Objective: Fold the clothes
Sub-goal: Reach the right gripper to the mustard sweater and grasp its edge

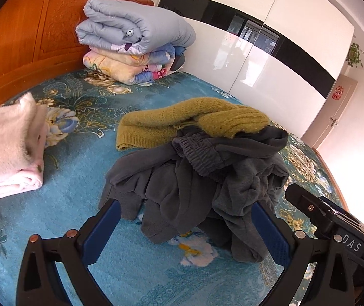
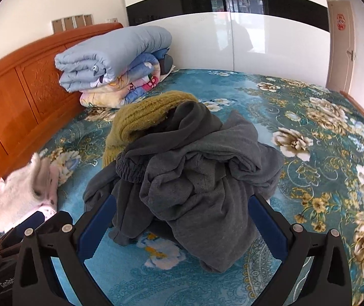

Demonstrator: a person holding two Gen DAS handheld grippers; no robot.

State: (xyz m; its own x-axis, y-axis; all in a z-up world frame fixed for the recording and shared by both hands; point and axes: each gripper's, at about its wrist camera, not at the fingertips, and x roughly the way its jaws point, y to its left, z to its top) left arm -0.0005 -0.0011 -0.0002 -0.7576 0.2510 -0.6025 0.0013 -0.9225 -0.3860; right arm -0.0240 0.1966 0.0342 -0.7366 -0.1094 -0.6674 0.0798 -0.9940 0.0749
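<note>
On the bed [image 1: 85, 158], our grey clothes [image 1: 197, 178] lie heaped and tangled, with a green sweater [image 1: 182, 122] tucked behind. If we grab blindly, we risk lifting several layers, or dragging the sweater along. Our left gripper [image 1: 185, 213] and right gripper [image 2: 180, 207] stand wide open and empty; the heap's near edge lies between each pair of jaws.
</note>
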